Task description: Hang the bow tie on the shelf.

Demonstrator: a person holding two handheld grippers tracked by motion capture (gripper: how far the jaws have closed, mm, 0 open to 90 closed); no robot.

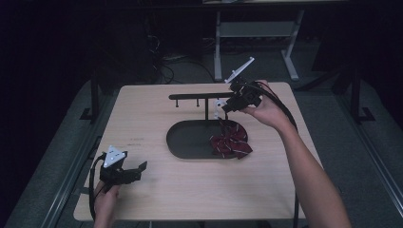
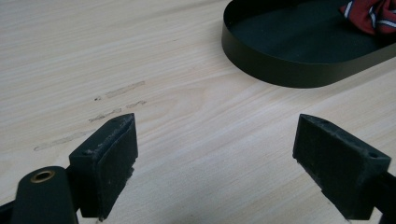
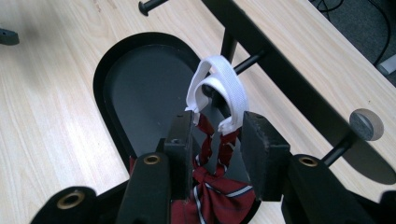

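Landmark: black oval tray point(image 1: 190, 142), near the middle of the pale wooden table point(image 1: 157, 199), long axis running left to right as I sit.

Item 1: bow tie point(image 1: 231, 142), dark red with thin white and blue stripes. It lies bunched at the right end of the tray, partly over the rim there. Its white elastic band point(image 3: 217, 88) rises up and away from the fabric toward the rack, looped over a peg.

Item 2: black rack point(image 1: 204, 96), a bar on a post standing at the far edge of the tray, bar parallel to the tray's long axis, short pegs hanging from it.

Item 3: my right gripper point(image 1: 227, 107), above the tray's far right end, just beside the rack post. Jaws partly closed around the white band's lower ends and the red strap; whether they actually pinch it I cannot tell.

Item 4: my left gripper point(image 1: 140, 167), low over bare table, well to the near left of the tray. Jaws spread wide, nothing between them.
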